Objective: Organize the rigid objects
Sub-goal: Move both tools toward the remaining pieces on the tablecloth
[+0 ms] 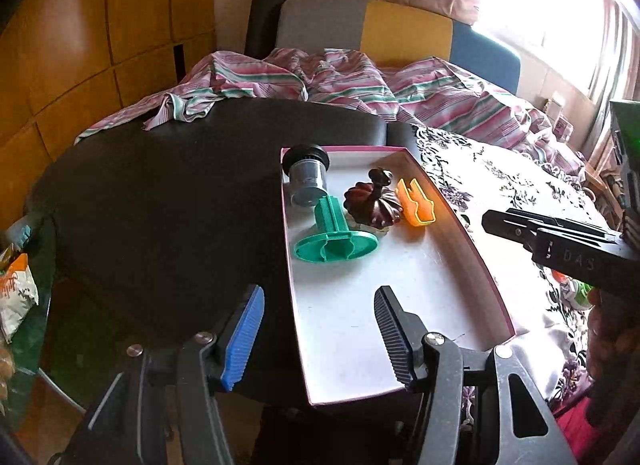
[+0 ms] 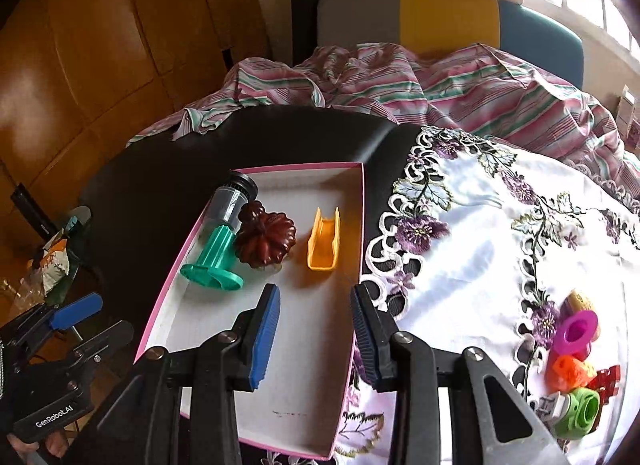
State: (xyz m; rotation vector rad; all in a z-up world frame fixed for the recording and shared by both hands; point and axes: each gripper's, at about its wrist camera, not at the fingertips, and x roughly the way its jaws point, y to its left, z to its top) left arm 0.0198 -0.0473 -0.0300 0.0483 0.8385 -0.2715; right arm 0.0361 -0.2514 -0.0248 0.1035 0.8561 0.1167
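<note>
Four items sit in your pink-rimmed box (image 2: 362, 225), all bunched at its far end: grey canister (image 2: 232, 201) in the far left corner, green spool (image 2: 214, 261) touching it, brown pumpkin-shaped piece (image 2: 266, 239) beside that, orange clip (image 2: 324, 243) nearer the right wall. The box's near half is bare. Your right gripper (image 2: 314, 339) hovers over that near end, jaws apart, nothing between. Your left gripper (image 1: 320, 339) straddles the box's left wall, jaws apart, gripping nothing. More toys (image 2: 576, 365) cluster at the floral cloth's (image 2: 480, 257) right edge.
</note>
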